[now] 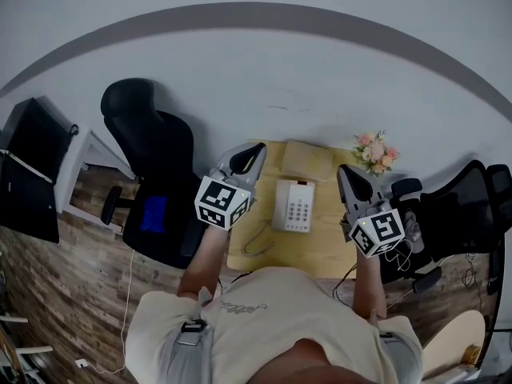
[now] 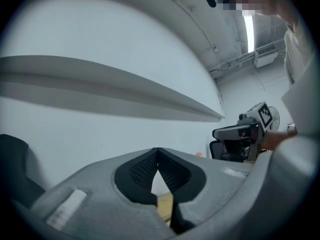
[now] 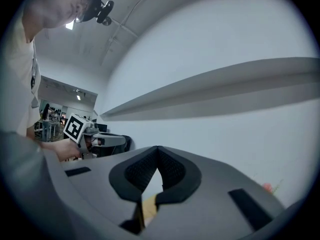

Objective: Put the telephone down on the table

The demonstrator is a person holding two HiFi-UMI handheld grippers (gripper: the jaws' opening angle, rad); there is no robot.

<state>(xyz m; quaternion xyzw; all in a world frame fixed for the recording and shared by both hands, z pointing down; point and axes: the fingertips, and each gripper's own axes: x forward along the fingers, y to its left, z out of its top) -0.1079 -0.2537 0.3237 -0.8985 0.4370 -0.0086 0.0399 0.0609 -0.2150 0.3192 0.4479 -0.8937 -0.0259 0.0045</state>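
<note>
Head view puts the white push-button desk telephone [image 1: 294,206] flat on the pale wooden table [image 1: 320,254], between the two grippers and touched by neither. The left gripper [image 1: 256,149] and right gripper [image 1: 346,171] both have their jaws pressed together on nothing and point toward the wall. The set-down looks done, though the handset is too small to tell whether it sits square in its cradle. Any withdrawal should steer both grippers clear of the thin grey cord [image 1: 254,245] beside the phone.

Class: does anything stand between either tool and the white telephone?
Nothing visible does. The white push-button telephone lies on the light wooden table, with only bare tabletop between it and the left tool or right tool.
</note>
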